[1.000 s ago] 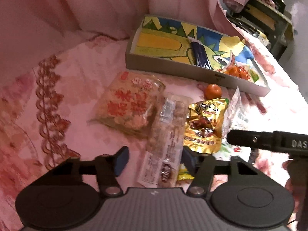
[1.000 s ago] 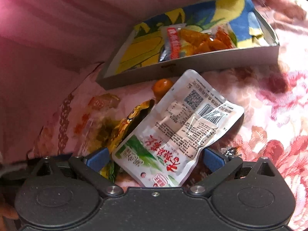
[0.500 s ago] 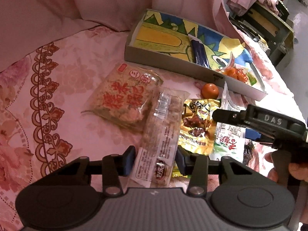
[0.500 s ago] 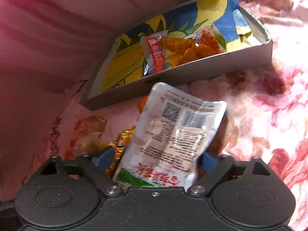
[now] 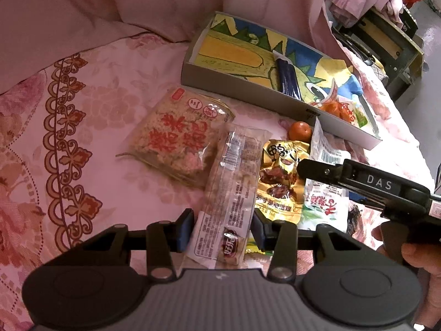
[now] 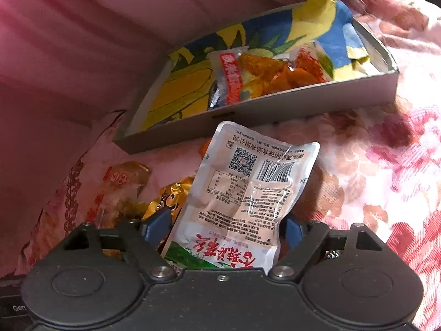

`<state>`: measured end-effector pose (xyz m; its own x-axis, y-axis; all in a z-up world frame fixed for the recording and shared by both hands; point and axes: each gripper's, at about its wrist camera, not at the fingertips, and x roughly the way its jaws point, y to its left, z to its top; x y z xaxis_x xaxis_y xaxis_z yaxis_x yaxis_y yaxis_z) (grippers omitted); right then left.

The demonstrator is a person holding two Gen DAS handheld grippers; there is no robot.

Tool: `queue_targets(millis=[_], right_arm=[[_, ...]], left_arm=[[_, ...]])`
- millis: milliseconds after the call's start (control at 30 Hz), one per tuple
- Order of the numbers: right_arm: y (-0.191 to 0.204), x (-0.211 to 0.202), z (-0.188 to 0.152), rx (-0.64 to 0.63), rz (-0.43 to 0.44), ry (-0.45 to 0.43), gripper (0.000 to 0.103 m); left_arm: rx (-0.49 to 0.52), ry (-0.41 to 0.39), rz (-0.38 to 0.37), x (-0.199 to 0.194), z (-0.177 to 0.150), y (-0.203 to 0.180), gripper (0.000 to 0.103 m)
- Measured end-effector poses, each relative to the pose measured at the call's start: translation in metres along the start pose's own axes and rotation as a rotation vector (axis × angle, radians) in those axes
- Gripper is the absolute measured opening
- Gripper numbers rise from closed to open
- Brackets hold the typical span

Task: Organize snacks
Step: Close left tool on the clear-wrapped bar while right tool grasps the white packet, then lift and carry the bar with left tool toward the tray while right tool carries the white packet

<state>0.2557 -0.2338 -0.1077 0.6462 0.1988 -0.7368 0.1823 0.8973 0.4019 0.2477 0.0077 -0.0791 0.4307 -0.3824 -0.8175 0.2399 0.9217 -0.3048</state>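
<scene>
My left gripper (image 5: pixel 222 227) is closed around the near end of a long clear biscuit packet (image 5: pixel 231 190) lying on the bedspread. My right gripper (image 6: pixel 223 227) is shut on a white pouch with red characters (image 6: pixel 248 193), lifted and tilted up; it also shows in the left wrist view (image 5: pixel 325 182) under the right gripper's body (image 5: pixel 366 184). A shallow grey box with a cartoon lining (image 5: pixel 248 82) holds a dark blue bar (image 5: pixel 288 78) and orange snack packs (image 6: pixel 275 74). A rice-cracker pack (image 5: pixel 179 138), a gold pouch (image 5: pixel 281 176) and a small orange (image 5: pixel 300 130) lie in front of the box.
The snacks lie on a pink floral bedspread (image 5: pixel 82 151). Pink pillows (image 5: pixel 137 13) rise behind the box. A dark cabinet (image 5: pixel 386 44) stands off the bed at the far right. A hand (image 5: pixel 419 256) holds the right gripper.
My left gripper has narrowed onto the biscuit packet's end. My right gripper has closed on the white pouch and raised it, turning it upright toward the box.
</scene>
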Motion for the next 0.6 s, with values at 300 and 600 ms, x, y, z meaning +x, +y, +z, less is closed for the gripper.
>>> queue_targets(millis=[300,600], right_arm=[[-0.008,0.004,0.009,0.117,0.117,-0.009,0.084],[0.005,0.024,0.020,0.076,0.032,-0.035,0.079]], left_arm=[[-0.008,0.002,-0.002,-0.001,0.000,0.000,0.048],[0.004,-0.015,0.001,-0.001,-0.001,-0.002,0.048]])
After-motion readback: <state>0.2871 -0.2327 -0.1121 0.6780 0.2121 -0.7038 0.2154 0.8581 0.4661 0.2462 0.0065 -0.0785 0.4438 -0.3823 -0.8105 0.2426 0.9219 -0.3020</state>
